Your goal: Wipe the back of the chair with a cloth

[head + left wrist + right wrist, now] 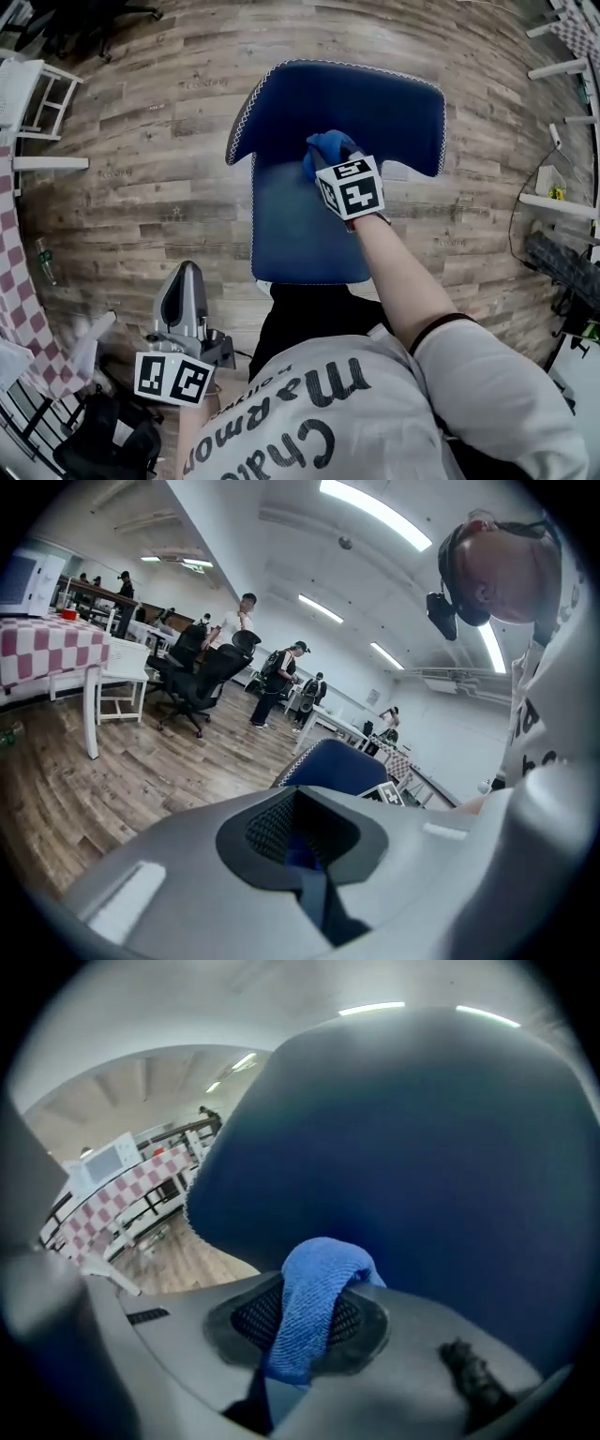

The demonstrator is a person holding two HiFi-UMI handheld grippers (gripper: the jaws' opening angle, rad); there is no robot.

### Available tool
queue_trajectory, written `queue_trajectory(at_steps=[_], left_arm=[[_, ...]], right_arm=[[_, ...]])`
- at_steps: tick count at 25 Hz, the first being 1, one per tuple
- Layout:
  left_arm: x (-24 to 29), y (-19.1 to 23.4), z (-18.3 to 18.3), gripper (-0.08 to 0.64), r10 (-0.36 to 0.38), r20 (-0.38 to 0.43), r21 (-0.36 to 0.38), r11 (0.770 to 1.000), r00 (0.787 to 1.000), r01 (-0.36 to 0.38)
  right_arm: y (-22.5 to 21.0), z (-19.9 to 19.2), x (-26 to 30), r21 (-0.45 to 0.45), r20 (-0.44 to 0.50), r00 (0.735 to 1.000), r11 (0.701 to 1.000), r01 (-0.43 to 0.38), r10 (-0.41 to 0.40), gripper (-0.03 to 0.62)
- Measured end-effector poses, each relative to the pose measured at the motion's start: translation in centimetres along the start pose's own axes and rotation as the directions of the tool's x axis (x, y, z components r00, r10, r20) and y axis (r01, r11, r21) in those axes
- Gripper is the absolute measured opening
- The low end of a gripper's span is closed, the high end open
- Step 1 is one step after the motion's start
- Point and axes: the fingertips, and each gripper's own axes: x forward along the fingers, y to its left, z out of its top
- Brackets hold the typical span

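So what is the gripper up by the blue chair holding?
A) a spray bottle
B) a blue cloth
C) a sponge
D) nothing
B: the right gripper is shut on a blue cloth, which bulges out from between its jaws right in front of the chair back.

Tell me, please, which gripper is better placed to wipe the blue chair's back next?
Probably right: the right gripper is shut on the blue cloth at the chair back, while the left gripper is shut, empty, away from it.
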Motion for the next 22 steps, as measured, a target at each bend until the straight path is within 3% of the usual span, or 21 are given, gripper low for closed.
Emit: queue_trajectory(at_steps=[2,5,9,12,16,22], left_arm=[[0.2,0.6,0.0,0.008,0.019,0.006,-0.017,1.0,1.0,-0.019],[0.5,1.3,-0.2,0.008,0.039,0.004,-0.038,0.999,0.999,-0.039],[1.1,1.8,-0.4,0.009,0.048,-0.008,-0.051,0.998,0.999,-0.049],[1.6,2.1,-0.3,0.008,0.051,-0.013,-0.052,0.997,0.999,-0.051],[2.2,1.8,-1.2,0.008,0.038,-0.04,-0.059,0.997,0.998,-0.04],[4.8,-0.3,-0.9,0.009,-0.054,-0.075,-0.03,0.998,0.996,0.051]], right_arm=[[3.7,0.5,1.7,-0.066,-0.03,0.994,0.992,-0.11,0.108,0.066],[9.8,-0.1,3.5,-0.155,-0.097,0.958,0.946,-0.283,0.271,0.066],[13.3,-0.4,4.8,-0.184,-0.132,0.925,0.909,-0.375,0.355,0.066],[12.4,0.2,6.0,-0.164,-0.119,0.932,0.919,-0.359,0.343,0.066],[8.4,0.5,6.3,-0.072,-0.09,0.959,0.959,-0.276,0.269,0.066],[1.4,-1.8,3.8,0.095,-0.069,0.989,0.987,-0.127,0.133,0.066]])
